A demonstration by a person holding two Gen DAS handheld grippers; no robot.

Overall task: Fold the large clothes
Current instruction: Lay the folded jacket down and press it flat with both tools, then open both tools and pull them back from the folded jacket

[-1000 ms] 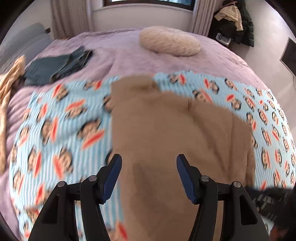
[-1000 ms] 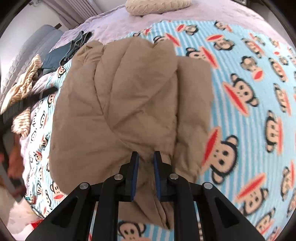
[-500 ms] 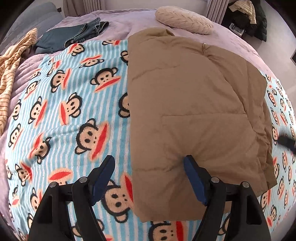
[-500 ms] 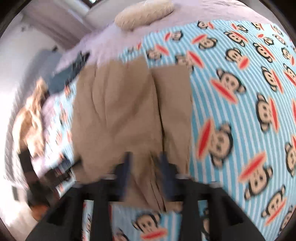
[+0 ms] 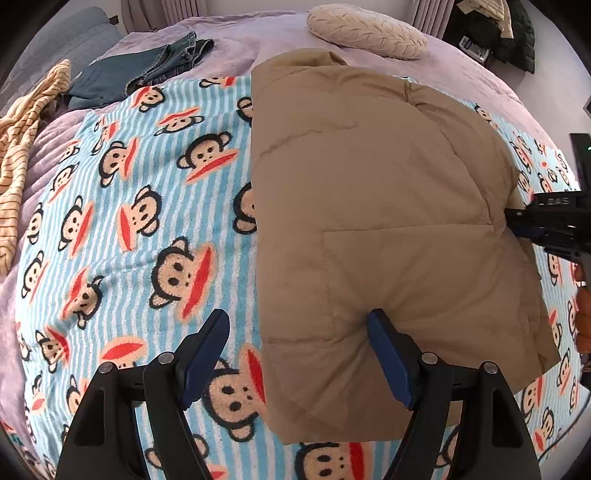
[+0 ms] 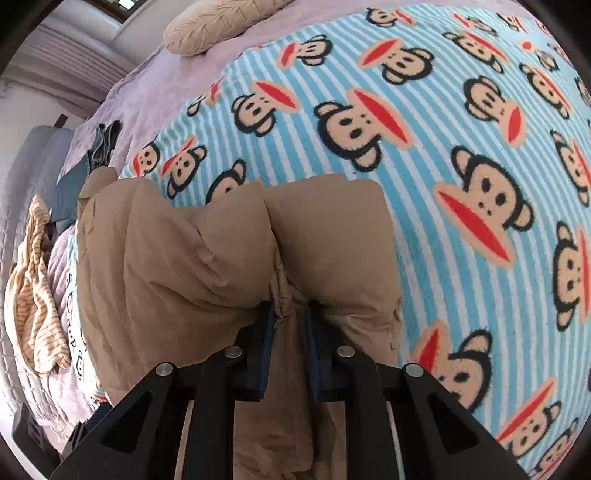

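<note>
A tan padded jacket (image 5: 369, 221) lies folded lengthwise on a blue striped monkey-print blanket (image 5: 129, 221). My left gripper (image 5: 299, 350) is open, its right finger pressing the jacket's near left part, its left finger over the blanket. My right gripper (image 6: 288, 317) is shut on a pinched fold of the jacket (image 6: 221, 266) at its right edge; it also shows in the left wrist view (image 5: 543, 225) at the jacket's right side.
The blanket covers a bed with a lilac cover (image 5: 258, 40). A beige pillow (image 5: 365, 31) lies at the far end. Folded jeans (image 5: 147, 70) and a striped yellow garment (image 5: 22, 129) lie far left. Dark coats (image 5: 509, 29) hang at the far right.
The right gripper has swung the jacket's side over and lowered it onto the blanket, still pinching the fabric. The left gripper has dropped closer to the jacket's near edge and stayed open.
</note>
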